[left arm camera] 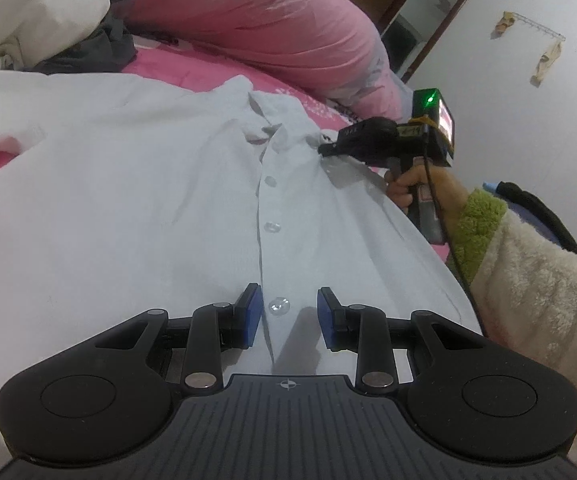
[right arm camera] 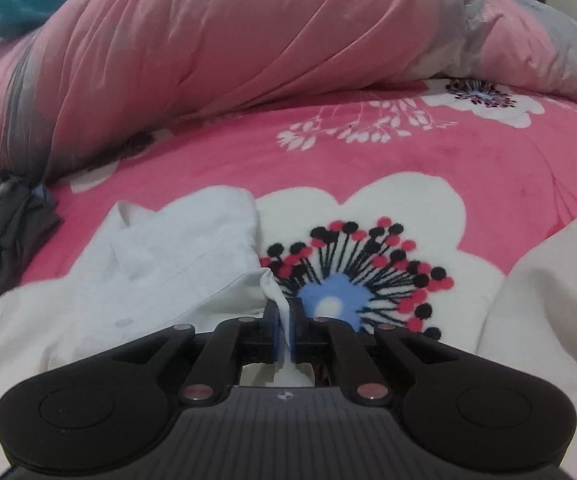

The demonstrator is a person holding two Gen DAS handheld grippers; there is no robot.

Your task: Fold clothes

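A pale blue button-up shirt (left arm camera: 160, 200) lies front up on the pink bed, collar (left arm camera: 256, 116) at the far end. My left gripper (left arm camera: 288, 312) is open just above the shirt's button placket, a clear button (left arm camera: 279, 305) between its blue pads. My right gripper (right arm camera: 286, 328) is shut on a fold of the shirt's shoulder (right arm camera: 276, 292) near the collar; it also shows in the left wrist view (left arm camera: 328, 148), held by a hand. The shirt (right arm camera: 176, 248) spreads to the left in the right wrist view.
A pink floral blanket (right arm camera: 408, 168) covers the bed. A bunched pink duvet (left arm camera: 256, 20) lies at the far end, with white bedding (left arm camera: 28, 4) and a dark grey garment (left arm camera: 96, 50) at the far left. A white cloth (right arm camera: 556, 280) lies at right.
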